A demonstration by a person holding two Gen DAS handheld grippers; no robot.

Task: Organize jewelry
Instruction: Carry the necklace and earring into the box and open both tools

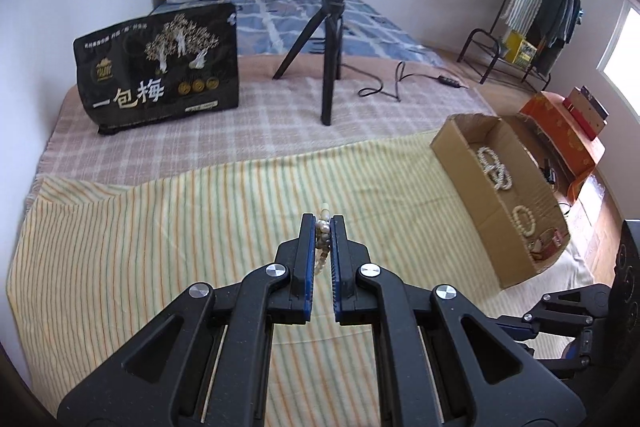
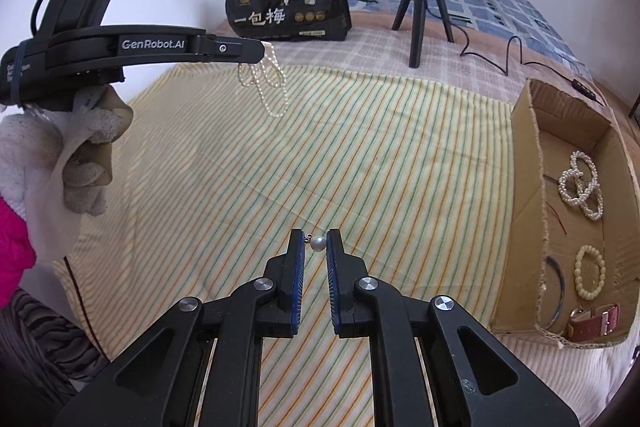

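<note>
While dangling, pearl necklace [image 2: 267, 83] between jaws.

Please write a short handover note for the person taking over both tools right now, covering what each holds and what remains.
Left tool: shut on a pearl necklace, raised above the striped cloth; its loops hang free from the tips.
Right tool: a single pearl earring sits between its tips, apparently pinched, low over the cloth.
Cardboard box, to the right on the bed: already holds a tangle of pearl strands, a cream bead bracelet, a thin bangle and a pink-strapped watch.
Left to do: carry the necklace and the earring to the box and release them. No other loose jewelry shows on the cloth.
</note>
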